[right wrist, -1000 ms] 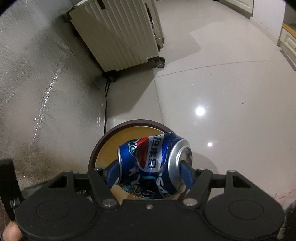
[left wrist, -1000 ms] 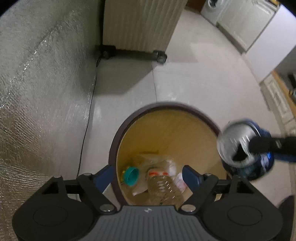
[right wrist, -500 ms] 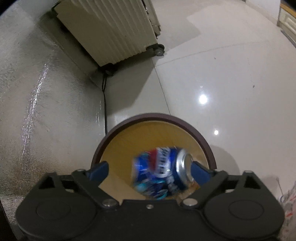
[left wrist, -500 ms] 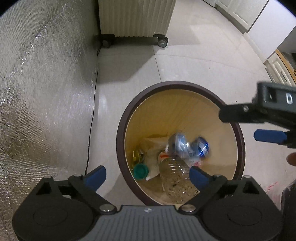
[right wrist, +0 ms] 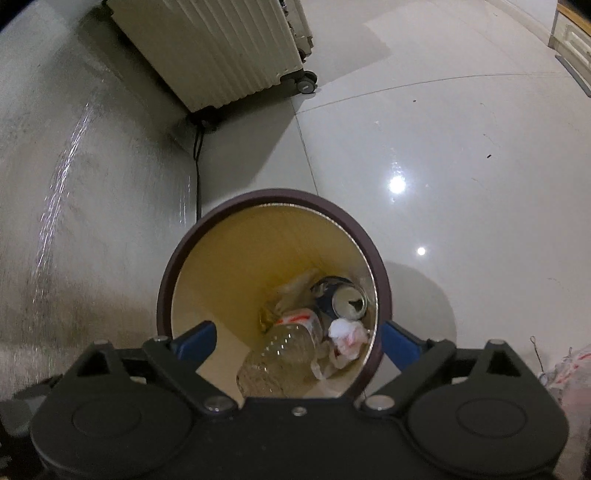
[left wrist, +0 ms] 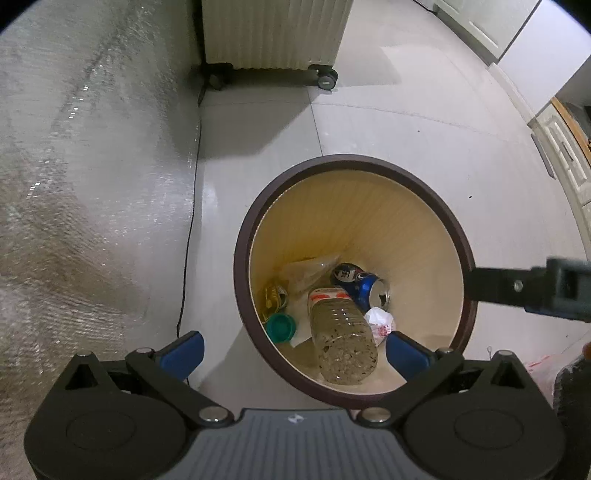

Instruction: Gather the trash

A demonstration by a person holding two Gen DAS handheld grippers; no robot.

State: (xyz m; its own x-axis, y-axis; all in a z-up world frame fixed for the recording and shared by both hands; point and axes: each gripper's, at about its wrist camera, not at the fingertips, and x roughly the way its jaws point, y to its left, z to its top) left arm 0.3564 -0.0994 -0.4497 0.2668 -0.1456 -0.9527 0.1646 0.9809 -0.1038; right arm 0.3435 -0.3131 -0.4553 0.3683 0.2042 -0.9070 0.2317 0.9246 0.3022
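Observation:
A round bin with a dark brown rim (left wrist: 354,160) (right wrist: 273,195) stands on the tiled floor below both grippers. Inside it lie a crushed blue Pepsi can (left wrist: 360,284) (right wrist: 340,295), a clear plastic bottle (left wrist: 343,339) (right wrist: 284,354), a crumpled white tissue (left wrist: 378,321) (right wrist: 347,334), a teal cap (left wrist: 280,326) and plastic wrappers. My left gripper (left wrist: 293,349) hangs over the bin's near rim, its jaws opening with nothing held between them. My right gripper (right wrist: 297,339) is open and empty above the bin.
A cream wheeled radiator (left wrist: 273,33) (right wrist: 221,48) stands behind the bin, and its black cable (left wrist: 188,221) runs along a foil-covered wall (left wrist: 74,184) on the left. White cabinets (left wrist: 517,29) line the far right. A plastic bag (right wrist: 569,369) lies on the floor at right.
The right gripper opened and the Pepsi can fell from it into the bin, where it now rests. The left gripper's jaws widened, and the bottle lies loose in the bin.

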